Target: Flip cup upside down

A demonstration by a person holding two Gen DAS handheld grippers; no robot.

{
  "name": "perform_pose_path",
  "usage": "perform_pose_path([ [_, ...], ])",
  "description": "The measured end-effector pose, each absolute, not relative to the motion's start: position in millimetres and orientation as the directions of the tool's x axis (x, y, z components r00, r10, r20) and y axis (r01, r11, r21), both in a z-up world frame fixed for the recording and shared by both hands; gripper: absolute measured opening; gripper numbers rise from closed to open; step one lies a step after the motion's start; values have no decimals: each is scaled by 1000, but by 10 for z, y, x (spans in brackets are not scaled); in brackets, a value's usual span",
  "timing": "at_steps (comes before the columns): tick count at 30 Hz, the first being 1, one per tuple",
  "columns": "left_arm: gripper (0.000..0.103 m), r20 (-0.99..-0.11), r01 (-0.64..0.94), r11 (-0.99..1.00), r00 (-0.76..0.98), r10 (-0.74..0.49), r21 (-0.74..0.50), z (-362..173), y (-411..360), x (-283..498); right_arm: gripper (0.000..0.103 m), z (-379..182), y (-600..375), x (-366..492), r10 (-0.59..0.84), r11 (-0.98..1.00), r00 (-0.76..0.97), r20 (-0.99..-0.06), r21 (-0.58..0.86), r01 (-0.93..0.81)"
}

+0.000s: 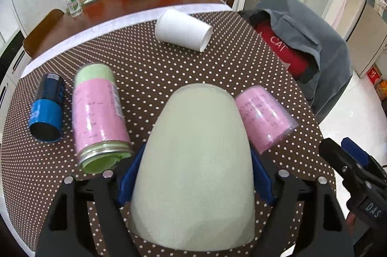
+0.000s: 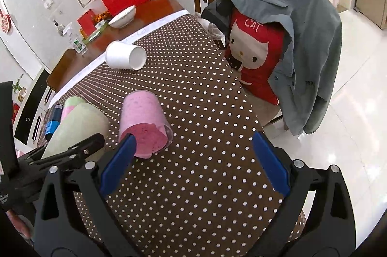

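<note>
The left gripper point(image 1: 193, 172) pinches the pale green cup point(image 1: 196, 160) just beside the pink cup point(image 1: 262, 116), probably to turn it; the right gripper point(image 2: 193, 160) is spread, empty.

Pale green cup point(image 1: 196, 160), matte and opaque, tapered: narrow closed base points away from the left-wrist camera, wide end toward it. Tilted, not upright, above the dotted tabletop point(image 1: 150, 78). Seen from the right wrist it lies slanted, base up and away point(image 2: 82, 121).
</note>
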State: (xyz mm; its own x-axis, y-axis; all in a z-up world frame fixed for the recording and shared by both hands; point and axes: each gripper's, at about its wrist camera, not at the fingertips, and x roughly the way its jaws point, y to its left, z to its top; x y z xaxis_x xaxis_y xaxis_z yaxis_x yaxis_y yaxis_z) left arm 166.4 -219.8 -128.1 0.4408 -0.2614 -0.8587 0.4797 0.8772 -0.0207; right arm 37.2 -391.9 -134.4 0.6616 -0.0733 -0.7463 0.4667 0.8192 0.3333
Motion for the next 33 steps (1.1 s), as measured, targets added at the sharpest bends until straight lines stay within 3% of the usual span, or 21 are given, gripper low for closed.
perform_pose_path([
  [15, 78, -784, 434, 899, 536, -313, -62, -846, -1521, 1152, 95, -981, -3373, 172, -38, 883, 738, -674, 323, 340],
  [33, 78, -764, 189, 979, 620, -180, -77, -891, -444, 994, 95, -1004, -2495, 610, 110, 960, 709, -697, 259, 106],
])
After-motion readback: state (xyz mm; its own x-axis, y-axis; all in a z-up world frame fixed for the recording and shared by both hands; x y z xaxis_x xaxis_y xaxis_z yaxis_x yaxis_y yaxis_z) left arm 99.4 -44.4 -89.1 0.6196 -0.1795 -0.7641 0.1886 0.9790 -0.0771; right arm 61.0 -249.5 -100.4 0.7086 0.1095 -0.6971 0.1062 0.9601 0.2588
